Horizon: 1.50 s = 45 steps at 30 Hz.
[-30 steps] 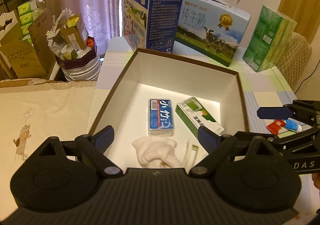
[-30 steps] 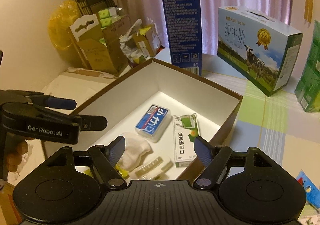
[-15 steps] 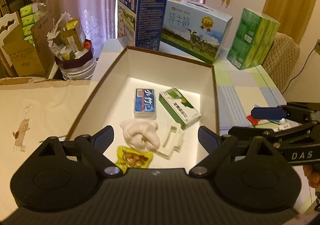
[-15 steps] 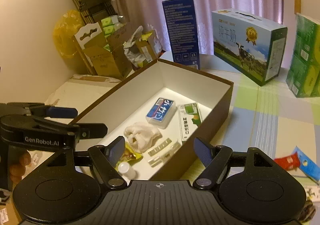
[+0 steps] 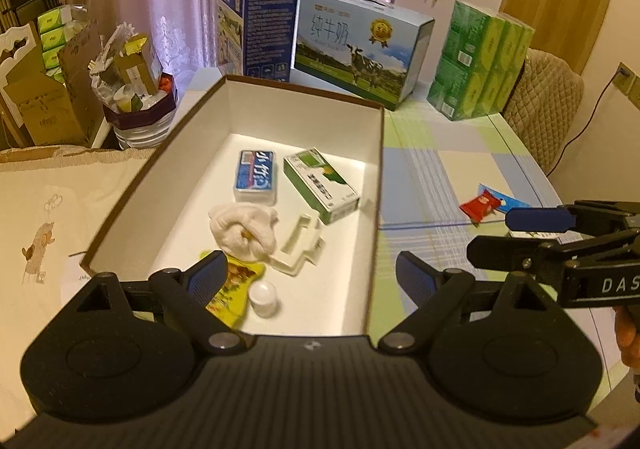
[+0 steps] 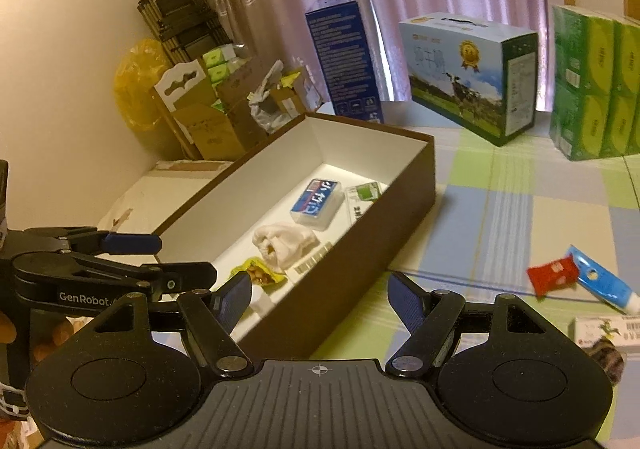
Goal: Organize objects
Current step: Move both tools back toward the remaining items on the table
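Left gripper (image 5: 307,278): jaws spread wide, holding nothing, above the near end of the box.
Right gripper (image 6: 320,299): jaws spread wide, empty, over the box's near corner.
Box (image 5: 380,169): brown outside, white inside, on the desk (image 5: 440,169).
In the box: blue tin (image 5: 256,176) at 12 o'clock, green carton (image 5: 320,185) at 1, white cloth (image 5: 244,227) in the middle, yellow packet (image 5: 234,289) and white cap (image 5: 263,296) at 6.
Outside: red packet (image 6: 554,275) and blue tube (image 6: 604,285) at 3 o'clock, touching.
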{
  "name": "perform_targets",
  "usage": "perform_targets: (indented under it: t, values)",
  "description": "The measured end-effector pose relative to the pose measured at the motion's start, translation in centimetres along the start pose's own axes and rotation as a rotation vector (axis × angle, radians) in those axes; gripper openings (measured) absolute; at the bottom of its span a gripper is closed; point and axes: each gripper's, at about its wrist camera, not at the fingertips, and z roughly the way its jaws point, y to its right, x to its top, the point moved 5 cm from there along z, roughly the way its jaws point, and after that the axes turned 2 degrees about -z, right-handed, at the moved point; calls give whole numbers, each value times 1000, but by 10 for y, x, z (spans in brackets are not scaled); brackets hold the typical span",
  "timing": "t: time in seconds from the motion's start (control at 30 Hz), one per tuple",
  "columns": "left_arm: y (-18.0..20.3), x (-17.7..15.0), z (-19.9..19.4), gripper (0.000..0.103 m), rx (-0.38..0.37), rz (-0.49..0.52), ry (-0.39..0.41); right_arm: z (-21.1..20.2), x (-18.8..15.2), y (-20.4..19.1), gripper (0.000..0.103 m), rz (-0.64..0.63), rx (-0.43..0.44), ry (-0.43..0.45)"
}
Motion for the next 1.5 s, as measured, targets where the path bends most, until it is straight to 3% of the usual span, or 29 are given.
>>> perform_targets:
  t: [0.8, 1.5]
  values:
    - [97, -46, 7, 89, 12, 23, -85, -57, -60, 76, 73, 59, -47, -68]
    - [190, -60, 47, 89, -71, 112, -152, -105, -110, 169, 73, 204, -210, -97]
